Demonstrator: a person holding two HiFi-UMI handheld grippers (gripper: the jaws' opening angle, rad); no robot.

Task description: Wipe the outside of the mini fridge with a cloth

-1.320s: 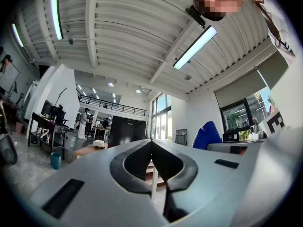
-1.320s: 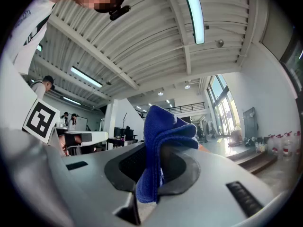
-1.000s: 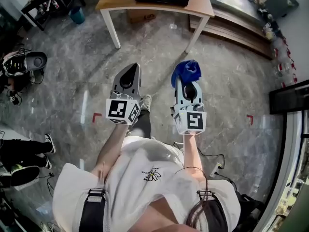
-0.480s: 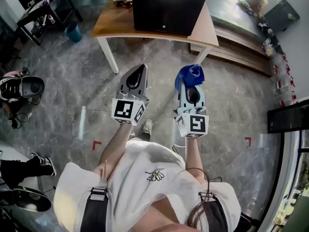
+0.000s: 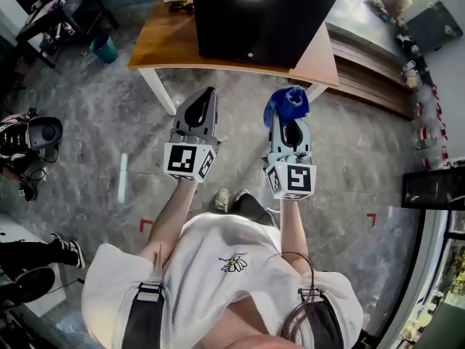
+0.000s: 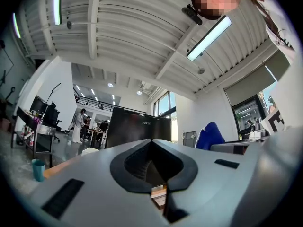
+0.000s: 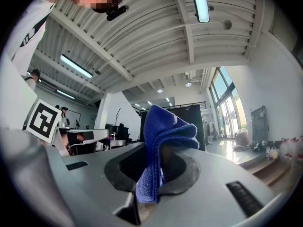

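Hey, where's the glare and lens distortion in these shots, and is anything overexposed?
Head view: a white glare patch sits on top of the black mini fridge, and straight lines bend towards the edges. Left gripper view: heavy fisheye curve, dark corners, and the ceiling strip light is blown out. Right gripper view: same curve and dark corners, but the blue cloth is sharp and evenly lit.

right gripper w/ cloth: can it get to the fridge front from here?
Probably yes: nothing stands between the cloth clamped in the right gripper and the fridge on the table, though they are apart.
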